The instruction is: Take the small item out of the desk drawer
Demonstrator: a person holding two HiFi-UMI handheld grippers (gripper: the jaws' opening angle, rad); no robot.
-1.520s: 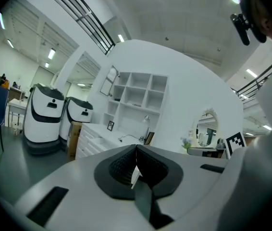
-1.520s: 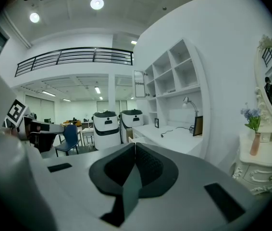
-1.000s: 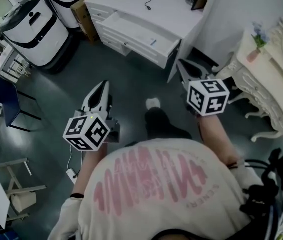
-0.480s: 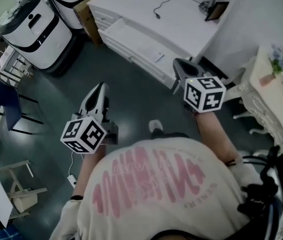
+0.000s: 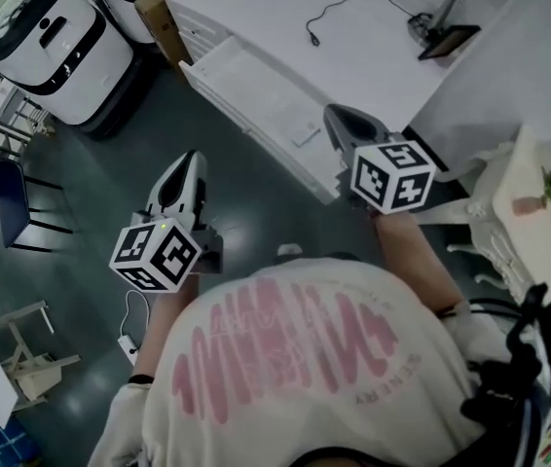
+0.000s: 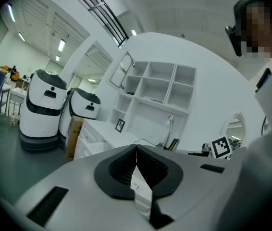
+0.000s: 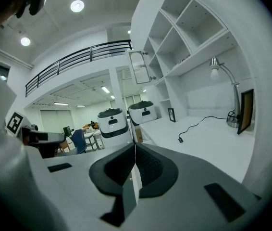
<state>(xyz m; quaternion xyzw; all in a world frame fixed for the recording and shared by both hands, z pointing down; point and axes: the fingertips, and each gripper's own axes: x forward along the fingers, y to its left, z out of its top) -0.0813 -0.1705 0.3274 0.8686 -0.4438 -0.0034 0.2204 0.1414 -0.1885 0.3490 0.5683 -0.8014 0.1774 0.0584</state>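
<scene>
Hovering closed and empty, left claw [image 5: 188,159] and right claw [image 5: 336,117] face the white desk [image 5: 353,56]; its open drawer [image 5: 246,86] holds the small item [image 5: 306,136] at the right end, near the right claw.

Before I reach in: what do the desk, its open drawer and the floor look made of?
Desk: probably white painted or laminated board, with a flat, even, matte top.
Drawer: same white finish, so likely the same board.
Floor: dark and smooth with a slight sheen. It may be coated concrete or vinyl; I cannot tell which.
</scene>
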